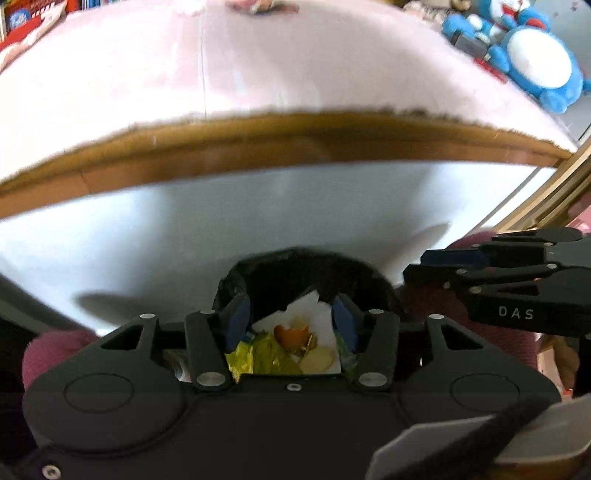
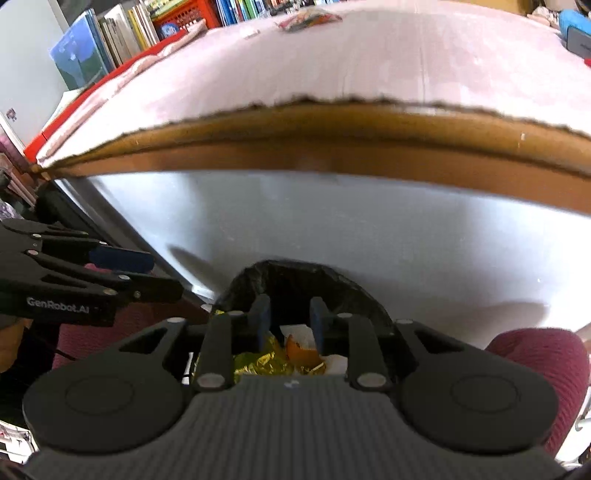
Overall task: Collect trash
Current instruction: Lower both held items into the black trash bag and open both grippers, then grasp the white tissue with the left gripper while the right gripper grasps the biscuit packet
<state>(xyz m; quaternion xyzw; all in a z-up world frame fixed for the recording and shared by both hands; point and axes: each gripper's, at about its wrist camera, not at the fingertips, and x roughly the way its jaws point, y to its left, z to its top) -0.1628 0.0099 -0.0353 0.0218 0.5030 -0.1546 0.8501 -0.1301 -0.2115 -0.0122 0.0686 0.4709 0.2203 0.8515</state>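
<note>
Looking down into a black bin (image 1: 295, 269), bag-lined, sitting below the table (image 1: 258, 129) edge. Inside: yellow foil (image 1: 258, 360), orange peel (image 1: 291, 334), white paper (image 1: 314, 310), a pale round slice (image 1: 317, 360). All heaped low in the bin, right under both tools.

Left gripper (image 1: 291, 321) poised over the opening, blue pads (image 1: 236, 317) spread, nothing pinched; trash showing through the gap but untouched by the pads. Right gripper (image 2: 290, 321) over the same bin, jaws also parted, empty between; foil and peel visible beneath. In the left view, right gripper reaching in from the right side; in the right view, left one coming in from the left.

Maroon sleeves (image 2: 535, 369) flanking the tools. Up top, pale pink cloth (image 1: 258, 66) over the table, frayed along the brown edge. Blue-and-white plush (image 1: 535, 55) at the far right corner, books (image 2: 110, 40) lined up far left. One wrapper (image 2: 308, 16) on the far cloth, blurred.
</note>
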